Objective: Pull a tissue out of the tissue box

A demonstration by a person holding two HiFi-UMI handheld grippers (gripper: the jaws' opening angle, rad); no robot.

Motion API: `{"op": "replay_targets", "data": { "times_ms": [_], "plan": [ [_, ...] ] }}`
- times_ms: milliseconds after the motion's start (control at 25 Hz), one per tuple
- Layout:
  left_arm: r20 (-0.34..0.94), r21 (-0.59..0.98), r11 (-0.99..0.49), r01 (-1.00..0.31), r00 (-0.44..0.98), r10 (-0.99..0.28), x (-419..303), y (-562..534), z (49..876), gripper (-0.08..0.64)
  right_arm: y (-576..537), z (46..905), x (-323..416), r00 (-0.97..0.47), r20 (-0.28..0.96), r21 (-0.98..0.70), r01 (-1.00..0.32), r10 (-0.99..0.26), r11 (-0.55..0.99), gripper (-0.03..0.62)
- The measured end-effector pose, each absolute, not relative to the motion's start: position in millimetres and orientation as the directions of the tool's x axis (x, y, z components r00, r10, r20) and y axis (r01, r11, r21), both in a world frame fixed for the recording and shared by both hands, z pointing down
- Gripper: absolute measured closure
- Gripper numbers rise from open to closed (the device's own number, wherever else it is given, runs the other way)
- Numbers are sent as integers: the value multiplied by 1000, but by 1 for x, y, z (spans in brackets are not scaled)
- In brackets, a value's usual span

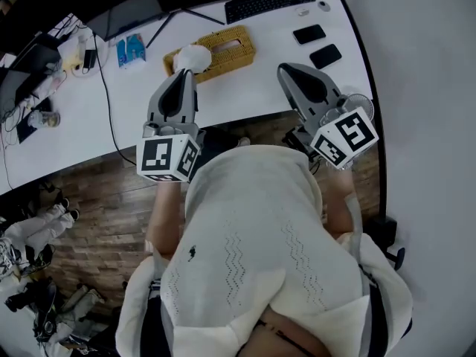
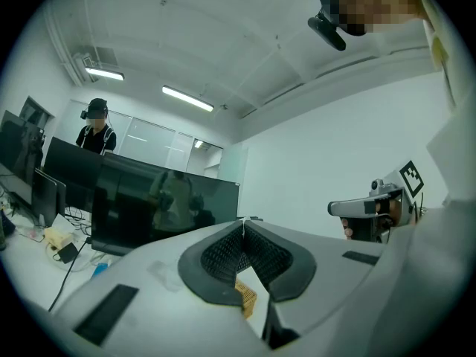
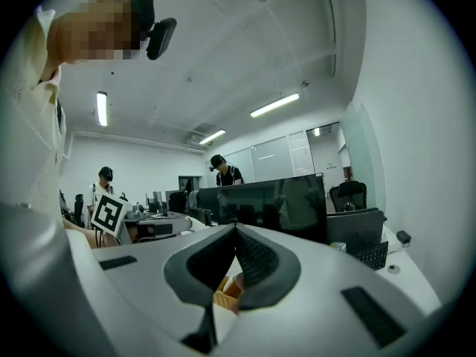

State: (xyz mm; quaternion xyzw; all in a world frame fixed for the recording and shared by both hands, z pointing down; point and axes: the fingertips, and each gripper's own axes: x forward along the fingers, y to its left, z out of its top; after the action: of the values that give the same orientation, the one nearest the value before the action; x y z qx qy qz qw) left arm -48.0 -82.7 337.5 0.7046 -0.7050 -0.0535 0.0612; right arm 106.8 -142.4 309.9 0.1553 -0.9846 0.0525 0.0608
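Head view: a white crumpled tissue (image 1: 195, 55) stands from the left end of the yellow woven tissue box (image 1: 227, 50) on the white desk (image 1: 253, 88), touching the left gripper (image 1: 187, 73) at its tip. Left gripper view: the jaws are clenched on a white sliver of tissue. Right gripper view: the right gripper (image 3: 235, 227) has its jaws pressed together, empty.

Clearly an open-plan office: a long white desk (image 1: 253, 88) with a keyboard (image 1: 272, 1) along its far edge, rows of dark monitors (image 2: 171, 199), ceiling strip lights (image 2: 187, 98), glass partitions (image 3: 279, 158), a swivel chair (image 3: 347, 196).
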Motion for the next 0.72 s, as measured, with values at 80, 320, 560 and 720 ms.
{"op": "replay_targets", "data": {
  "times_ms": [80,320,560,720],
  "plan": [
    [2,167,9,-986,-9,-1000,-52,-83,333,546,-146,306,106,-942,139,-77,-317,-304,945,591],
    [-18,144,19,-989,-22,-1000,-59,-82,316,546,-152,292,100,-948,130,-79,-303,-291,950,591],
    [-14,127,3,-992,-5,-1000,-57,-87,311,546,-150,288,98,-951,122,-77,-296,-285,952,591],
    [-20,119,-4,-993,2,-1000,-51,-88,308,546,-149,285,100,-952,108,-83,-297,-288,951,592]
  ]
}}
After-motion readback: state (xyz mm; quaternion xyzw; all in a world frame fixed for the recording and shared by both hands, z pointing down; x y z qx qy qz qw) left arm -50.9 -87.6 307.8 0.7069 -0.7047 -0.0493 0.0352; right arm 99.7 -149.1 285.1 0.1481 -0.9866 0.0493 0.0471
